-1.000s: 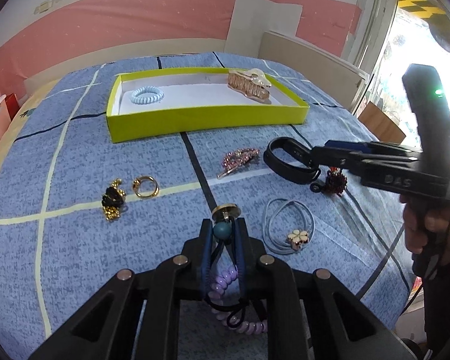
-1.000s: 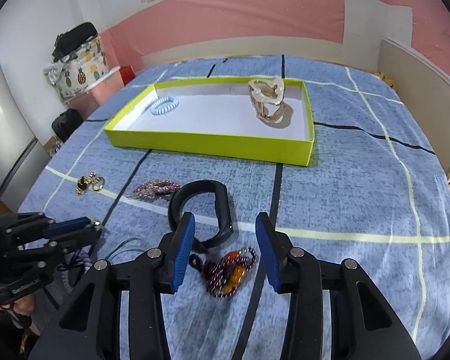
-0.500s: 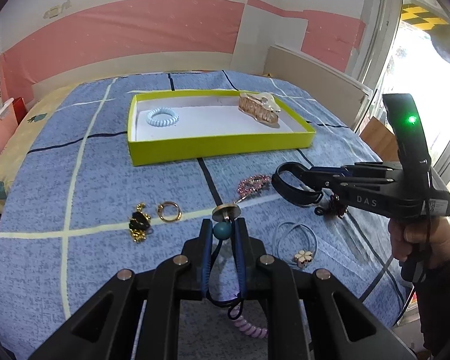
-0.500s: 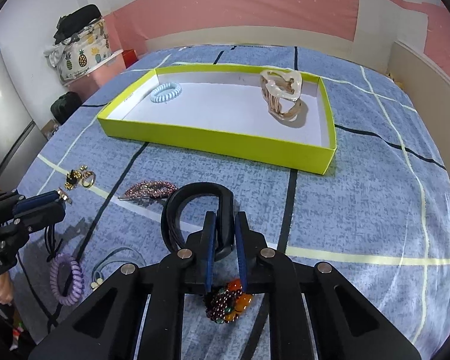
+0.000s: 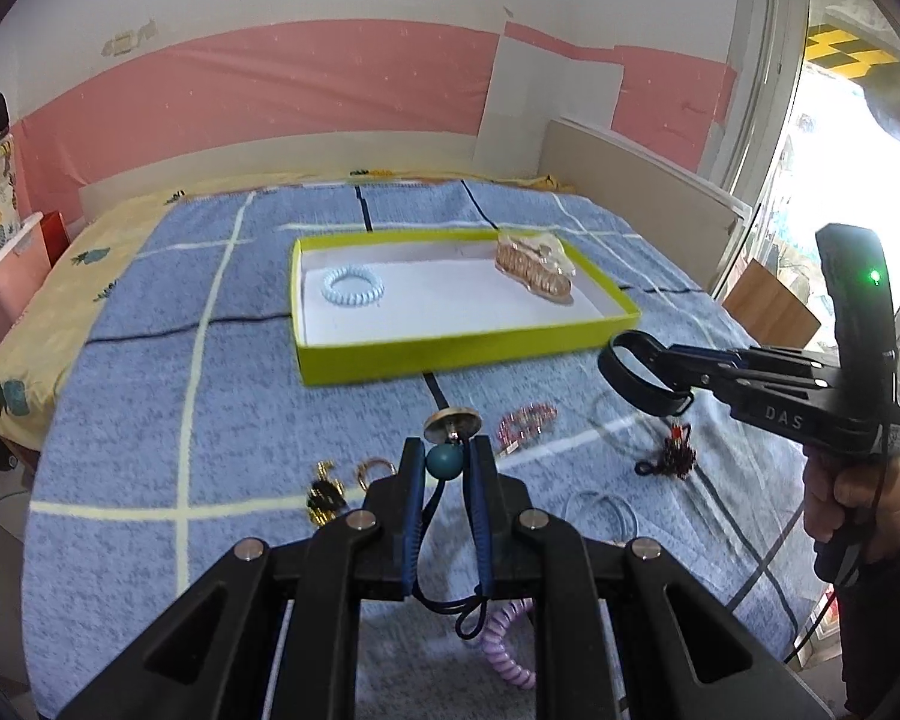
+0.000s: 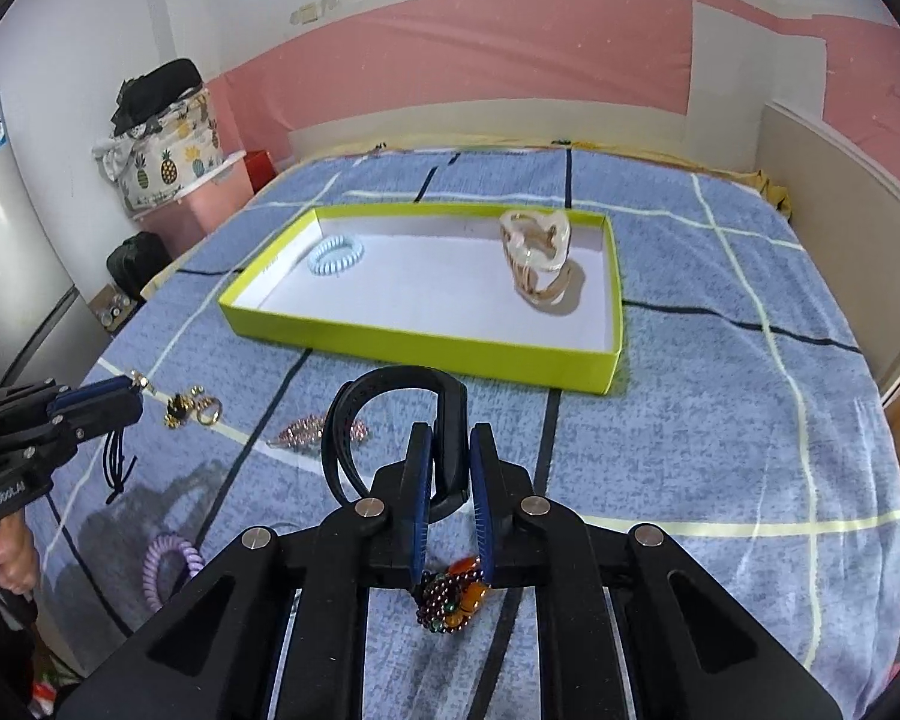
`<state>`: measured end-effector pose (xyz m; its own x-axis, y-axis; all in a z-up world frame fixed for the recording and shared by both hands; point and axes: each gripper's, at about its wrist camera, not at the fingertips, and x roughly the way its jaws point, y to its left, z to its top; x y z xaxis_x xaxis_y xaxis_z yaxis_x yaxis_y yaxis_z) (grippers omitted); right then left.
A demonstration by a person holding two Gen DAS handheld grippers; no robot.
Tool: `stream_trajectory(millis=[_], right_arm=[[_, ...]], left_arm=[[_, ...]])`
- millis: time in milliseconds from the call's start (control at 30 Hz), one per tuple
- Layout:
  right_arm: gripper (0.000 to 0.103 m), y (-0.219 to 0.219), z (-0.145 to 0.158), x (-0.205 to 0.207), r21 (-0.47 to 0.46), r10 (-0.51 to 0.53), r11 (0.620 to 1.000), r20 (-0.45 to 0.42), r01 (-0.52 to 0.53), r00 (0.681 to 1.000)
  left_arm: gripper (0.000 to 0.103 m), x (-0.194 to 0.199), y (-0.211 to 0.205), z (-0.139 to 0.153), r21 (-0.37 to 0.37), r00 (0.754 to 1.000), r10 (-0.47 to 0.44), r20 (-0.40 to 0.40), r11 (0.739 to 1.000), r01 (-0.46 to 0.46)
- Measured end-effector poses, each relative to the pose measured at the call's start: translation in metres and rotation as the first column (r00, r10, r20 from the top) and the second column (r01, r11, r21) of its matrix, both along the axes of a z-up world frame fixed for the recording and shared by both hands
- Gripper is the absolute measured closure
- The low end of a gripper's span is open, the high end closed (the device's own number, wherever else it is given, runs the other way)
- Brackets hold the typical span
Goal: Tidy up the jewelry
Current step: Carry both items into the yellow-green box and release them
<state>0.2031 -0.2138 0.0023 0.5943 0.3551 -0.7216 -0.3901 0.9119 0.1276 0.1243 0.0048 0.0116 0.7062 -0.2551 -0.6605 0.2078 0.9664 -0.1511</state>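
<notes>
A yellow-green tray (image 5: 462, 354) (image 6: 426, 348) lies on the blue bed cover; it holds a light blue coil hair tie (image 5: 354, 286) (image 6: 335, 253) and a beige claw clip (image 5: 532, 267) (image 6: 537, 261). My left gripper (image 5: 444, 453) is shut on a black hair tie with a teal bead (image 5: 443, 461), lifted above the bed. My right gripper (image 6: 450, 444) is shut on a black bracelet (image 6: 390, 414) (image 5: 636, 372), held in the air in front of the tray.
On the bed lie a pink rhinestone clip (image 5: 525, 420) (image 6: 315, 435), gold earrings (image 5: 330, 492) (image 6: 189, 411), a dark bead bracelet (image 5: 675, 456) (image 6: 453, 594), a purple coil tie (image 5: 507, 639) (image 6: 171, 564) and a grey hair tie (image 5: 600, 510). A headboard (image 5: 642, 192) stands at the right.
My right gripper has shut on the black bracelet and lifted it off the bed. My left gripper has risen with the beaded hair tie. Both have drawn back from the tray.
</notes>
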Motion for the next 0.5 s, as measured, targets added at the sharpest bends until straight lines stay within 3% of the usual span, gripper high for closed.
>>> stream_trajectory(millis=[500], right_arm=[[0.090, 0.001, 0.024, 0.034, -0.002, -0.021, 1.000, 0.046, 0.021, 0.999]], left_arm=[[0.088, 0.057, 0.016, 0.023, 0.018, 0.998, 0.039, 0.046, 0.999, -0.040]])
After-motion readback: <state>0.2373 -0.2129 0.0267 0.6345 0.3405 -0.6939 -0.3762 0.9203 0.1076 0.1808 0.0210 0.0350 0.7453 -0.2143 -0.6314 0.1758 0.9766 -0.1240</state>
